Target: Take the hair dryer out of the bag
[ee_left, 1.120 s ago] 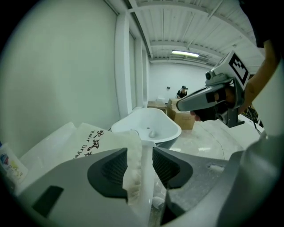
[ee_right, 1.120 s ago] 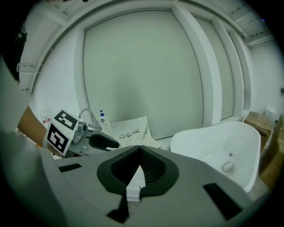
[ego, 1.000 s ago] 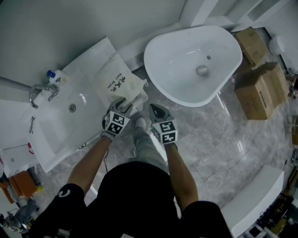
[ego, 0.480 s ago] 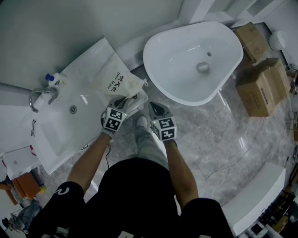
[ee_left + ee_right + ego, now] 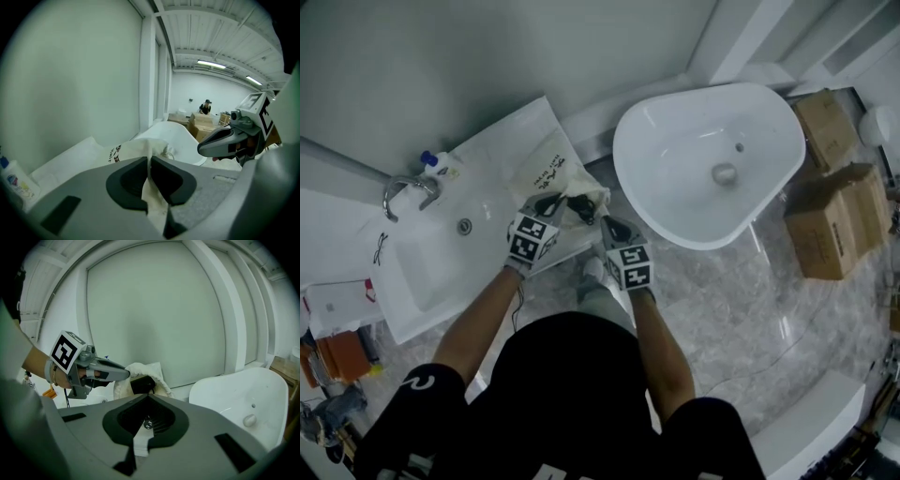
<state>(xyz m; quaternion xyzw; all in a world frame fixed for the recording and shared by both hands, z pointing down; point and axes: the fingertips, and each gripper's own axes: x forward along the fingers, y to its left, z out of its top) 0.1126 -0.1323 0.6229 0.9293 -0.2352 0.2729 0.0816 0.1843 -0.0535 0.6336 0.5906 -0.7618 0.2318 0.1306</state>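
A cream drawstring bag (image 5: 551, 173) with dark print lies on the white counter beside the sink. My left gripper (image 5: 551, 202) is shut on the fabric of the bag's rim (image 5: 149, 154) and holds it raised. The black hair dryer (image 5: 142, 384) shows in the open mouth of the bag, also dark in the head view (image 5: 579, 207). My right gripper (image 5: 607, 226) is shut with nothing in it, just short of the bag's mouth and pointing at it. In the right gripper view my left gripper (image 5: 110, 373) pinches the rim just left of the dryer.
A sink basin (image 5: 431, 267) with a chrome tap (image 5: 408, 192) and a small bottle (image 5: 441, 164) lies left of the bag. A white bathtub (image 5: 712, 169) stands to the right, with cardboard boxes (image 5: 836, 220) beyond it. The floor below is grey marble.
My left gripper has shut on the bag's rim and lifted it, so the mouth now gapes and shows the dryer. The right gripper has moved in towards the bag's mouth.
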